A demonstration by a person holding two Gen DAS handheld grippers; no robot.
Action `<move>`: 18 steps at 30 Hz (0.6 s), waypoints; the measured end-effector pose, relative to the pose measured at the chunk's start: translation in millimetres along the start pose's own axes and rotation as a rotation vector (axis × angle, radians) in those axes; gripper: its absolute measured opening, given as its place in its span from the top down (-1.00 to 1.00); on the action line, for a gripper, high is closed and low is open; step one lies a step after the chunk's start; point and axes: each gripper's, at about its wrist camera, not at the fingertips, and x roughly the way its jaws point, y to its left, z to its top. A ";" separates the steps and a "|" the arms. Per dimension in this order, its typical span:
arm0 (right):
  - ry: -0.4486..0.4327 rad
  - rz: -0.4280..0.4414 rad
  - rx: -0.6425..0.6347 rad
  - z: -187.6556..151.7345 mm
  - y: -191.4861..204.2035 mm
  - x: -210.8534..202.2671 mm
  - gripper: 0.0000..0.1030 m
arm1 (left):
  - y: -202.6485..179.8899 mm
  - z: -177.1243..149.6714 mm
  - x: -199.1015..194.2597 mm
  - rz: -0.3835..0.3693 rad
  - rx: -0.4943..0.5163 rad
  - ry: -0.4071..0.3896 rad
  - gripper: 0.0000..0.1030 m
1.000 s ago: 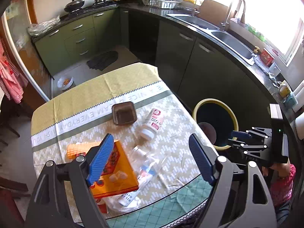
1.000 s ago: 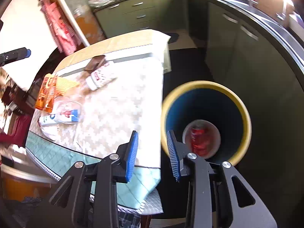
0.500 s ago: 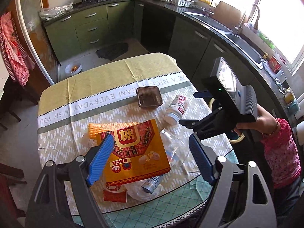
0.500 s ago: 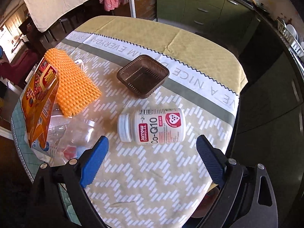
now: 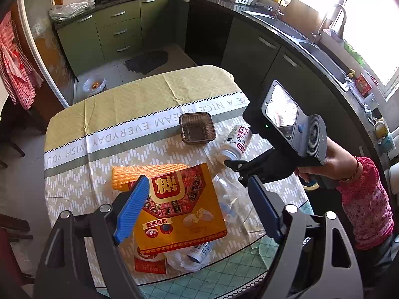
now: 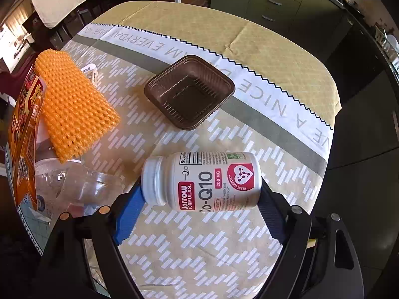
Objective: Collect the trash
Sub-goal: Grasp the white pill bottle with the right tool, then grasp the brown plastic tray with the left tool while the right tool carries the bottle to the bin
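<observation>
A white Co-Q10 supplement bottle [image 6: 202,180] lies on its side on the table; it also shows in the left wrist view [image 5: 235,141]. My right gripper [image 6: 199,206] is open, its fingers either side of the bottle, cap end by the left finger; whether they touch it I cannot tell. My left gripper [image 5: 199,209] is open and empty, above an orange snack bag [image 5: 179,206]. A brown plastic tray [image 6: 189,91], an orange foam net [image 6: 72,104] and a crushed clear bottle [image 6: 74,184] also lie on the table.
The table's edge [image 6: 324,164] drops off to the dark floor on the right. Green kitchen cabinets [image 5: 112,32] and a counter with a sink [image 5: 324,52] stand behind. A white wrapper [image 5: 189,259] lies near the table's front edge.
My right gripper has come from the bin to the table, opened wide and moved down around the Co-Q10 bottle. My left gripper has shifted slightly and stays open.
</observation>
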 end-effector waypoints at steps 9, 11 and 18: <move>-0.066 -0.028 0.131 -37.6 -34.1 -39.5 -0.61 | -26.8 32.5 43.3 -0.037 0.005 0.057 -0.49; -0.073 -0.043 0.165 -53.6 -44.7 -50.8 -0.61 | -31.6 45.2 60.6 -0.023 -0.001 0.081 -0.49; -0.123 -0.034 0.257 -115.7 -63.8 -89.2 -0.61 | -17.5 78.2 117.0 0.092 -0.065 0.186 -0.20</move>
